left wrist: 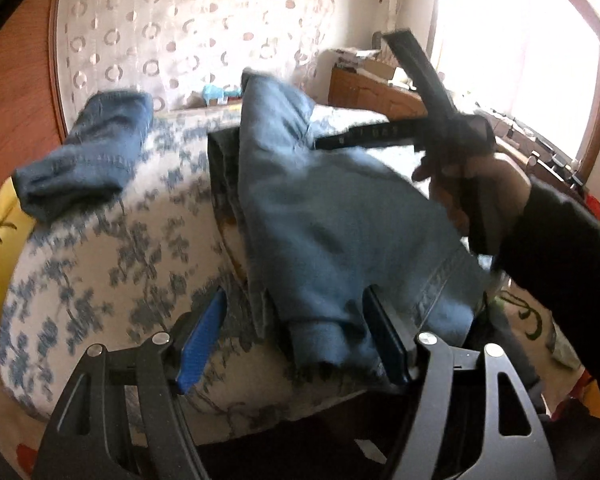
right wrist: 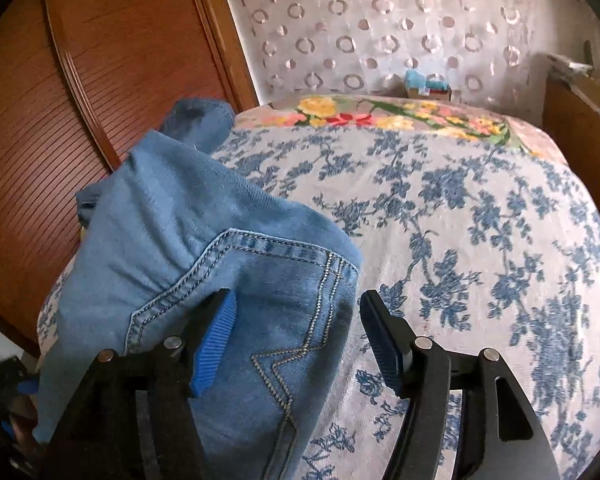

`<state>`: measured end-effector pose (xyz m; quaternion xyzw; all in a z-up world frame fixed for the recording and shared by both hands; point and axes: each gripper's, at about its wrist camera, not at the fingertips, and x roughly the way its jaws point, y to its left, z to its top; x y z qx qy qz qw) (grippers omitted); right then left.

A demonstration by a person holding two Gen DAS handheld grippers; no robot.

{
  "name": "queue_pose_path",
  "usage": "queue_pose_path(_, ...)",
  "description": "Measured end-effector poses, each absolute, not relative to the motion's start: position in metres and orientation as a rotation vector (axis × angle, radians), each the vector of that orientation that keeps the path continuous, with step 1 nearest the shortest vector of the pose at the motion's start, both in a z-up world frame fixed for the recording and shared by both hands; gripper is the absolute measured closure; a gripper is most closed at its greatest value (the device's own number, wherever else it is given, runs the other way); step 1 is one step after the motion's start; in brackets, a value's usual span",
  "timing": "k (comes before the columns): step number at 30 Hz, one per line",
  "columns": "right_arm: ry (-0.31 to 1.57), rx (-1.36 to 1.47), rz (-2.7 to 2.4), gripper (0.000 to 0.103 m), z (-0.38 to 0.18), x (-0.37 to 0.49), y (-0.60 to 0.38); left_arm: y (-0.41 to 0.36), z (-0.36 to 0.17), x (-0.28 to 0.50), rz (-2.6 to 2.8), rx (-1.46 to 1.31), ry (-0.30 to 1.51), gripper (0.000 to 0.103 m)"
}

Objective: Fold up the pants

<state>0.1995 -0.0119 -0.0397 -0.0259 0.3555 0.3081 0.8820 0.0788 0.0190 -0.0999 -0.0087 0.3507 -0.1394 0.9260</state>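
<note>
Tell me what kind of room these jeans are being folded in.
Most likely a bedroom in a home. The jeans lie on a bed with a blue floral bedspread, a patterned curtain hangs behind it, and wooden furniture stands alongside by a bright window.

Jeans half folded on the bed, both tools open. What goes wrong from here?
1. The right tool straddles only the jeans' pocket edge; closing may pinch a single layer, so the fold slips.
2. The left tool has jeans and the floral bedspread between its open fingers; it may grab both.
3. The jeans lie near the bed's edge, so a tug may drag them off.
</note>
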Motion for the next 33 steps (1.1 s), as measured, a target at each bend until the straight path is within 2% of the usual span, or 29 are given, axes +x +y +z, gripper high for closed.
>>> queue_pose_path(7,0.68,-0.047,0.657,0.037,-0.023,0.171,-0.032,0.028,-0.051,0.107,-0.296,-0.009,0.628,0.032)
queue_pose_path(11,0.663,-0.042,0.675,0.037,-0.018,0.161,-0.043,0.024,-0.043,0.149,-0.27,0.017,0.632,0.032)
queue_pose_path(18,0.707,-0.059,0.709,0.037,-0.024,0.182,-0.04,0.027,-0.062,0.208,-0.215,0.012,0.698,0.032)
queue_pose_path(27,0.78,-0.083,0.767,0.036,-0.038,0.219,-0.019,0.042,-0.099,0.229,-0.212,-0.003,0.806,0.032)
queue_pose_path(33,0.841,-0.043,0.839,0.036,-0.048,0.233,-0.014,0.05,-0.101,0.243,-0.3,-0.082,0.838,0.031)
